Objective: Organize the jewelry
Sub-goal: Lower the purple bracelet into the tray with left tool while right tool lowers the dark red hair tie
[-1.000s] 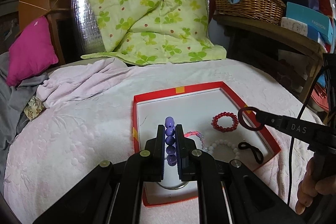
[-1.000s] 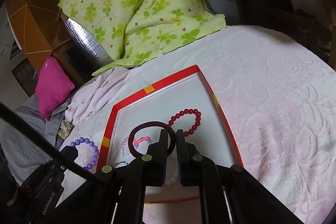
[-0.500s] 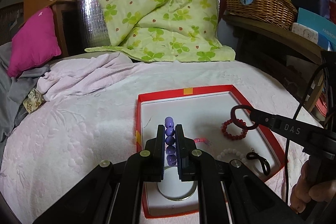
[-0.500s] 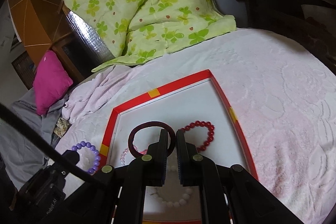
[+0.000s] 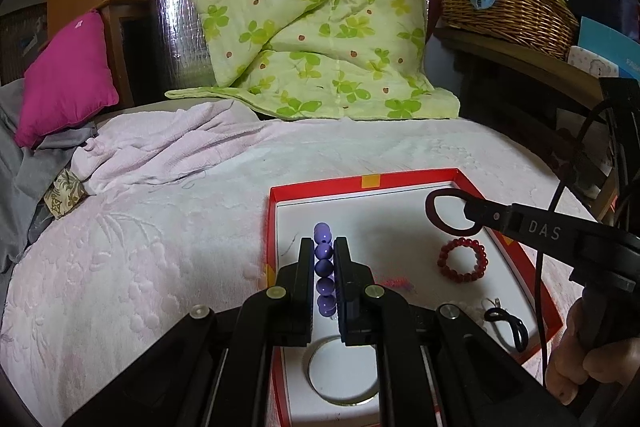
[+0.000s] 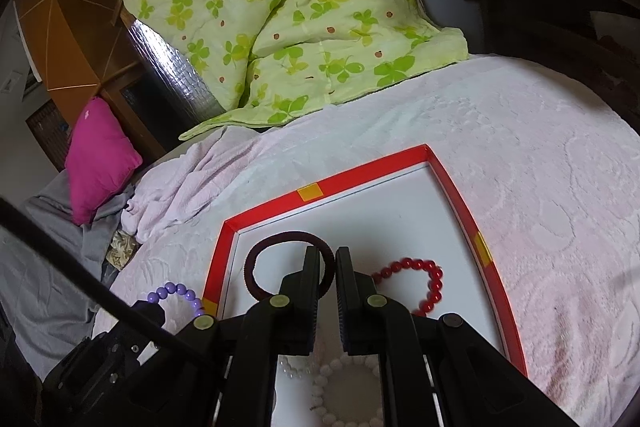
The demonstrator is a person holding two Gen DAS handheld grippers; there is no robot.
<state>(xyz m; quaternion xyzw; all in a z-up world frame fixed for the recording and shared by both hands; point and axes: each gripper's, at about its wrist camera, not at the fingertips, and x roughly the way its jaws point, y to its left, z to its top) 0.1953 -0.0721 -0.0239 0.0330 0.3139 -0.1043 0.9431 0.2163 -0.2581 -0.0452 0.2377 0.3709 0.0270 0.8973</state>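
Jewelry lies in a shallow red-rimmed box (image 5: 404,181) with a white floor, set on a bed covered by a pale pink embossed blanket (image 5: 160,227). Beyond the box, a green clover-print quilt (image 5: 304,11) leans against a silvery panel, a magenta cushion (image 5: 66,75) sits to its left, and a wicker basket (image 5: 504,7) of clothes stands on a wooden shelf to the right.

The left tongs (image 5: 323,259) are pressed together on a purple bead bracelet (image 5: 323,267), its beads stacked in a line between the fingers, held above the near left part of the box. The right tongs (image 6: 328,267) pinch a dark maroon hair tie (image 6: 280,239), whose loop stands ahead and left of the fingers over the box floor.

A red bead bracelet (image 5: 462,261) lies on the box floor right of the left tongs and below the hair tie. Only the left view shows a black looped cord (image 5: 508,325) near the right rim, a round mirror-like disc (image 5: 344,371) under the tongs, and the person's hand (image 5: 588,359) on the right handle. Only the right view shows a white bead bracelet (image 6: 348,387) beneath the right tongs, partly hidden by them, and the full loop of purple beads (image 6: 176,293) at the left rim.
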